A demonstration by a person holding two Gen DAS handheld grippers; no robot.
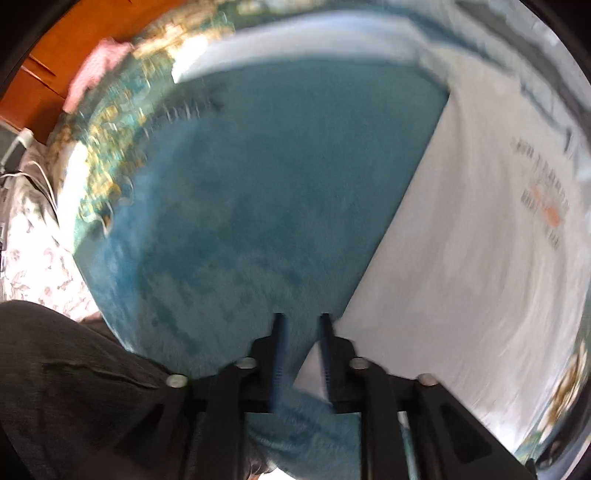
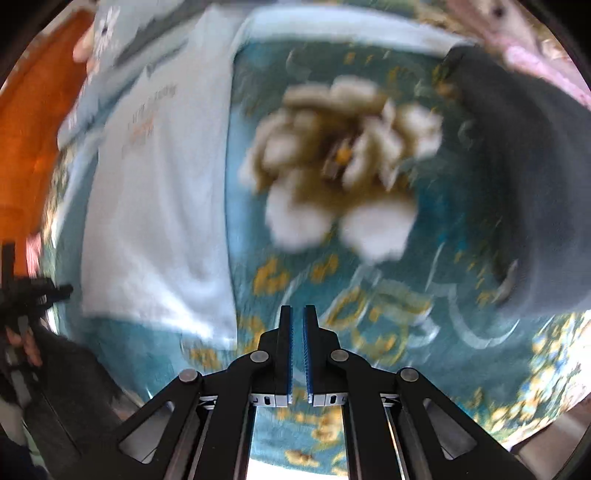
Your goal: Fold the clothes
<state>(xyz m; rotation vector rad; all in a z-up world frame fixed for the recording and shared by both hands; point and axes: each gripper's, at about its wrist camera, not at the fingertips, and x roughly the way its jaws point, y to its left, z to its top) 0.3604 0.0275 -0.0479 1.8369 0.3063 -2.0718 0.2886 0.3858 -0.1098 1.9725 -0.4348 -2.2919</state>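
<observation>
In the right wrist view a folded shirt lies on the rug, left of its flower motif; a dark garment lies right; another garment lies beyond the shirt.

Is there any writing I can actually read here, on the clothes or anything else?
Nothing is legible.
White folded T-shirt, lying on the teal flowered carpet: several rows of dark print with an orange mark, too blurred to read.
Same print in the right wrist view: also blurred, unreadable.
No other text, labels or numbers visible.
</observation>
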